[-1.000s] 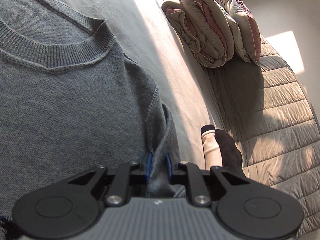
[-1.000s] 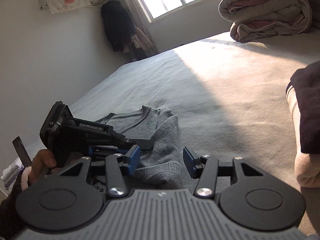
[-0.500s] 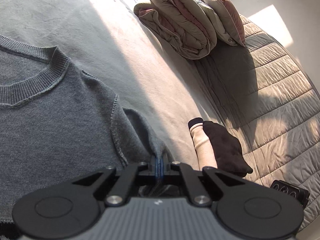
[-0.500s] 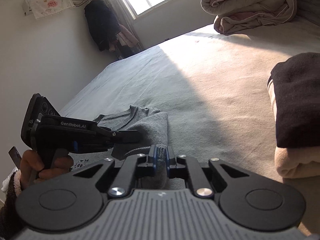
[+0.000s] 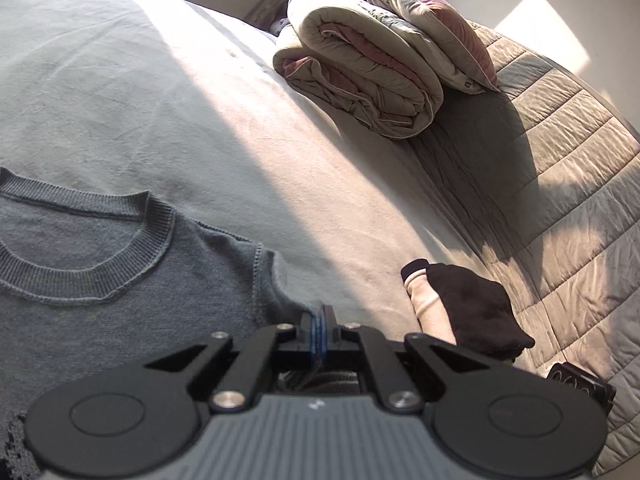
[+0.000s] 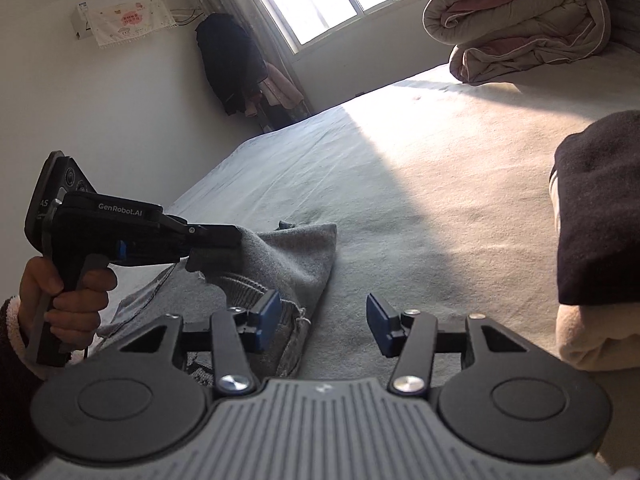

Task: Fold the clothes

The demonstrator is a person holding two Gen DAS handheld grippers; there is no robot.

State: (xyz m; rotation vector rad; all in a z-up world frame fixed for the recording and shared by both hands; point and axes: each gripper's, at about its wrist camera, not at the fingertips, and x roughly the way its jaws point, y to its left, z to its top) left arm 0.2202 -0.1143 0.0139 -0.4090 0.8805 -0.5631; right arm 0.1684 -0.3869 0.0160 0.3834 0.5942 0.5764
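Observation:
A grey knit sweater (image 5: pixel 120 280) lies on the bed, its ribbed neckline toward the left. My left gripper (image 5: pixel 320 326) is shut on the sweater's sleeve edge near the shoulder. The right wrist view shows that left gripper (image 6: pixel 216 244), held by a hand, lifting a fold of the sweater (image 6: pixel 288 256) off the sheet. My right gripper (image 6: pixel 323 308) is low over the bed, its jaws opening. The ribbed sleeve cuff (image 6: pixel 288 340) lies by its left pad, untouched by the right pad, and bare sheet shows across most of the gap.
A rolled duvet (image 5: pixel 360 64) with a pillow (image 5: pixel 428 24) on top sits at the bed's far end. A folded black and cream stack (image 5: pixel 468 308) lies to the right, close to my right gripper (image 6: pixel 592 220). A quilted cover (image 5: pixel 560 184) lies beyond it. Clothes (image 6: pixel 236 64) hang by the window.
My left gripper closed on the sleeve and rose, pulling the fabric up. My right gripper closed on the cuff half a second ago and now stands open again.

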